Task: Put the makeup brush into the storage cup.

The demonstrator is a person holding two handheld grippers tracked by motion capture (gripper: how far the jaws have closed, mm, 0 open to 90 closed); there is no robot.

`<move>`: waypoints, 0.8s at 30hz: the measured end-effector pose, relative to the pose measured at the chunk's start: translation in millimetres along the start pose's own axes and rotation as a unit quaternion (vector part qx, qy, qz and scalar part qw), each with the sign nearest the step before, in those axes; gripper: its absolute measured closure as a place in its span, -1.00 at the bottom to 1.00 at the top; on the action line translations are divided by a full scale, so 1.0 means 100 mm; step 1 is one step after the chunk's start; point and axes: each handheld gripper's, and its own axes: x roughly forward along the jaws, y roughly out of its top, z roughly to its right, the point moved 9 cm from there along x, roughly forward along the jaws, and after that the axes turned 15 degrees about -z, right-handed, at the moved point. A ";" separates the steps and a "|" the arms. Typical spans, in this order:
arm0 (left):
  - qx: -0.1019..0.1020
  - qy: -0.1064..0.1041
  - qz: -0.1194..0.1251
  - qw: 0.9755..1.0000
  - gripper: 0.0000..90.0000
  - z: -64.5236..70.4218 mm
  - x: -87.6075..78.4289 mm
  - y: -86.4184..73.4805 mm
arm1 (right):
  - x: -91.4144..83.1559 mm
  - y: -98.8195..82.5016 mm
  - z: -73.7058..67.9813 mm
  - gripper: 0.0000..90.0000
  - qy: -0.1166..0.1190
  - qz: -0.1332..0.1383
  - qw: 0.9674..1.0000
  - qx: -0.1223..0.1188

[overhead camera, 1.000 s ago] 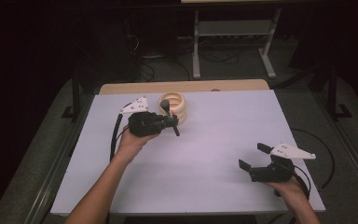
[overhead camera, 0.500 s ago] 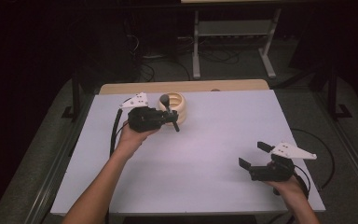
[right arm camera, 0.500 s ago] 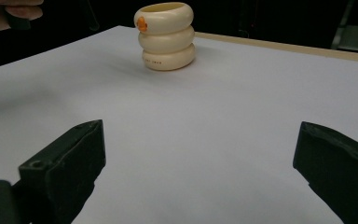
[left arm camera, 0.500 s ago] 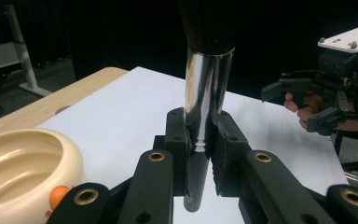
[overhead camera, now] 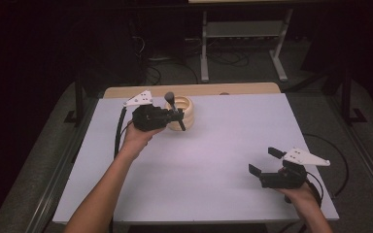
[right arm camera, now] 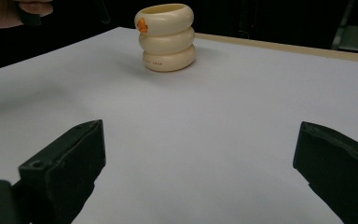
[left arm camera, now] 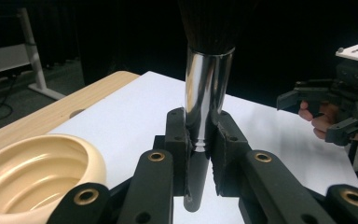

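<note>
The left gripper, clamped on a brush, has been carried a little farther and to the right, so that it is now seen just beside and partly over the cream ribbed cup at the far edge of the surface.

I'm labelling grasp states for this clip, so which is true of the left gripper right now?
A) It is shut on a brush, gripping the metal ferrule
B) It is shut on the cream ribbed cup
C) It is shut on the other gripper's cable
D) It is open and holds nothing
A: in the left gripper view, the left gripper has its jaws closed on the shiny ferrule of the brush, bristles up, while the cream ribbed cup stands apart beside it.
</note>
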 end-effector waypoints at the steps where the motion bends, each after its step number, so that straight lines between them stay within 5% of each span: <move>1: 0.001 0.001 0.000 1.000 0.74 -0.01 0.00 0.01 | 0.00 0.00 0.00 -0.96 0.000 0.000 1.000 0.000; 24: -0.013 0.030 0.016 0.999 0.74 -0.24 -0.05 0.12 | -0.01 0.00 0.01 -0.96 0.002 0.002 1.000 0.002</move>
